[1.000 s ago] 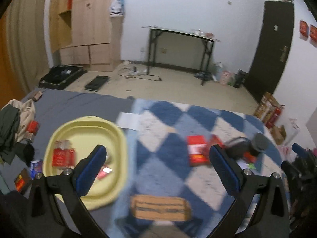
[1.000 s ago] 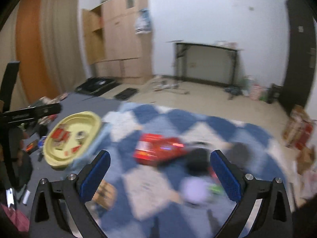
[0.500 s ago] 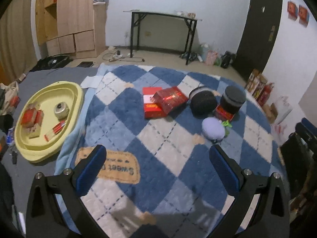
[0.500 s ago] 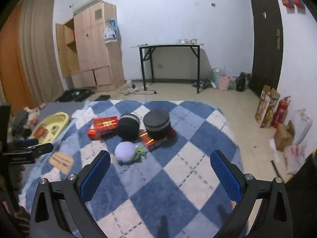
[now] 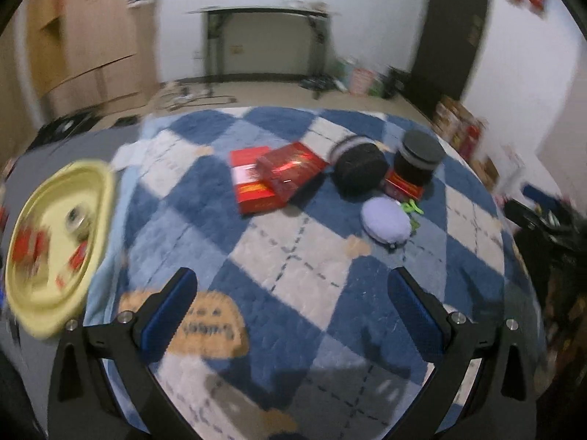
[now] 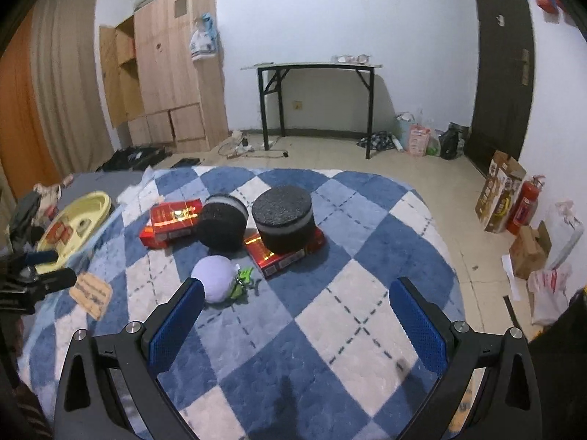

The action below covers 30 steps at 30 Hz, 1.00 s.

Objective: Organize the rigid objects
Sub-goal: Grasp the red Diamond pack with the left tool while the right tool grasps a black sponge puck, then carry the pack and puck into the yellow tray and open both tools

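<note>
Both views shifted slightly | left claw (image 5: 293, 304) agape, right claw (image 6: 295, 308) agape | red boxes (image 6: 172, 222) glossy

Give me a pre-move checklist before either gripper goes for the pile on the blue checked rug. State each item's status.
1. Left gripper open and holding nothing: ok.
2. Right gripper open and holding nothing: ok.
3. Yellow tray has bare room for more items: ok, with a few small things already inside.
4. Upright black jar free to lift alone: not ok, it stands on a red box.
5. Stacked red boxes lie flat: not ok, the top one is tilted across the lower one.
6. Tipped black jar will stay put when neighbours are taken: cannot tell.
</note>
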Motion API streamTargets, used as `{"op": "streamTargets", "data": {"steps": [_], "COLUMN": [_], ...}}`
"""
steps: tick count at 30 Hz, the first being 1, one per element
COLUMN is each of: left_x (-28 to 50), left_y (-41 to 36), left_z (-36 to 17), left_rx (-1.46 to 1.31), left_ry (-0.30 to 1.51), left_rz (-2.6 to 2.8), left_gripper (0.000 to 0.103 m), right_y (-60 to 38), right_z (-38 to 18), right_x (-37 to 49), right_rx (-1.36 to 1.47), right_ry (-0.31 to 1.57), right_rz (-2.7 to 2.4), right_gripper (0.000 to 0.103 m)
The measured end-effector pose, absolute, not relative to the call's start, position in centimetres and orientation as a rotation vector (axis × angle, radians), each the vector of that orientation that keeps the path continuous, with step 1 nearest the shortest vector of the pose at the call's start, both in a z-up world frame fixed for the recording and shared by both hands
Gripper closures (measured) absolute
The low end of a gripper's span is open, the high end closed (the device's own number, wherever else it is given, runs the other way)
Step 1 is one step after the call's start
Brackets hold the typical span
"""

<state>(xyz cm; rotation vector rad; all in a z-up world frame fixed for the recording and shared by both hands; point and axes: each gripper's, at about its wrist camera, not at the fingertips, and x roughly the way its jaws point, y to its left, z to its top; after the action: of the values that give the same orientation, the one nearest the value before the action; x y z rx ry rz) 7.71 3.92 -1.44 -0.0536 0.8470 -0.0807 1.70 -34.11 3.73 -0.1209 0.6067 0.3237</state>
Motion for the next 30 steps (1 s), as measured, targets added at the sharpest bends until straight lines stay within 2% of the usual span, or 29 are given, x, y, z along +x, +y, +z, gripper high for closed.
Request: {"op": "streamTargets", "data": {"steps": [7, 12, 19, 22, 24, 25, 26, 27, 30], "left_x": [13.9, 18.7, 22.8, 24.4, 24.8, 24.8, 24.9, 25.0, 24.6], "left_y": [5.3, 4.3, 2.3, 1.8, 1.6, 1.6, 1.6, 1.6, 1.5], "left_z": [-1.7, -4.4, -6.5, -7.4, -7.3, -7.2, -7.0, -6.8, -6.0], "left_rx": [0.114, 0.253, 0.322, 0.317, 0.311, 0.301, 0.297, 0.291, 0.248], "left_ry": [0.867, 0.973, 0.971, 1.007, 0.990, 0.982, 0.974, 0.964, 0.955], "left_rz": [-0.187, -0.321, -0.385, -0.377, -0.346, -0.346, -0.338, -0.324, -0.311], "left_gripper": [0.000, 0.000, 0.000, 0.012, 0.017, 0.025, 0.039, 0.044, 0.043], "right_y": [-31.3, -29.8, -29.4, -29.1, -28.9, -28.8, -28.6, -28.5, -28.4], "right_z": [0.4, -1.2, -4.0, -4.8, -5.1, -5.2, -5.2, -5.2, -4.9], "right_x": [8.6, 12.8, 17.6, 19.0, 19.8, 20.1, 20.2, 20.4, 20.0], "right_rx": [-0.152, -0.199, -0.183, -0.190, -0.175, -0.173, -0.171, -0.168, -0.138], "right_ry": [0.611, 0.551, 0.558, 0.571, 0.584, 0.588, 0.593, 0.597, 0.584], "right_rz": [0.375, 0.429, 0.433, 0.457, 0.479, 0.482, 0.483, 0.487, 0.483], "right_gripper": [0.000, 0.000, 0.000, 0.001, 0.005, 0.013, 0.028, 0.033, 0.033]}}
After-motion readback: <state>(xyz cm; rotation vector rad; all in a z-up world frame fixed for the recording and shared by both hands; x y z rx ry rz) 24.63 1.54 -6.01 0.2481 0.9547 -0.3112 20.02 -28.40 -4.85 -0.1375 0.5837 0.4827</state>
